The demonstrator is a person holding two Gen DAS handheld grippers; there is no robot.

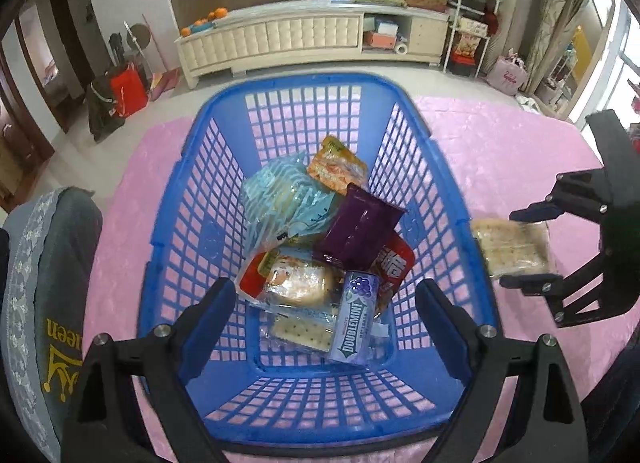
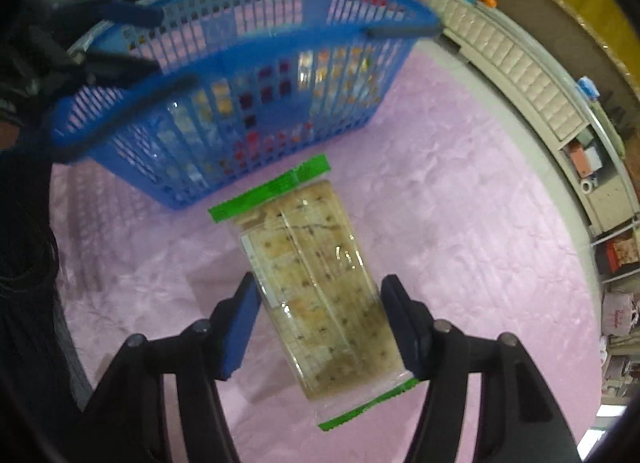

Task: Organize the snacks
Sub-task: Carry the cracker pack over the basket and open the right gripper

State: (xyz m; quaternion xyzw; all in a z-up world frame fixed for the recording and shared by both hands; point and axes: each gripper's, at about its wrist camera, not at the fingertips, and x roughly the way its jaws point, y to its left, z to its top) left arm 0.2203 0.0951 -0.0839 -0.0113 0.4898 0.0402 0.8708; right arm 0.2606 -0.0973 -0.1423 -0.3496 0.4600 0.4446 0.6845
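1. The right gripper (image 2: 320, 327) was clamped on a clear cracker pack (image 2: 320, 295) with green sealed ends, its blue pads pressed against the pack's two long sides.
2. The pack ran lengthwise between the fingers, one green end sticking out ahead of the fingertips and the other back toward the wrist, over the pink cloth (image 2: 460, 203).
3. Beyond the pack's forward end stood the blue basket (image 2: 224, 75), close to the pack; contact could not be told.
4. The left gripper (image 1: 324, 311) was spread wide with nothing between its pads, its fingers hanging over the near end of the basket (image 1: 288, 87).
5. Between and just ahead of those fingertips lay a Doublemint pack (image 1: 356, 315), a small cracker pack (image 1: 300, 331) and a bread packet (image 1: 296, 283).
6. Farther ahead in the basket sat a purple packet (image 1: 360, 227), a light blue bag (image 1: 288, 199) and an orange packet (image 1: 336, 167).
7. From the left wrist, the right gripper (image 1: 532, 247) and its pack (image 1: 512, 249) were off to the right of the basket.
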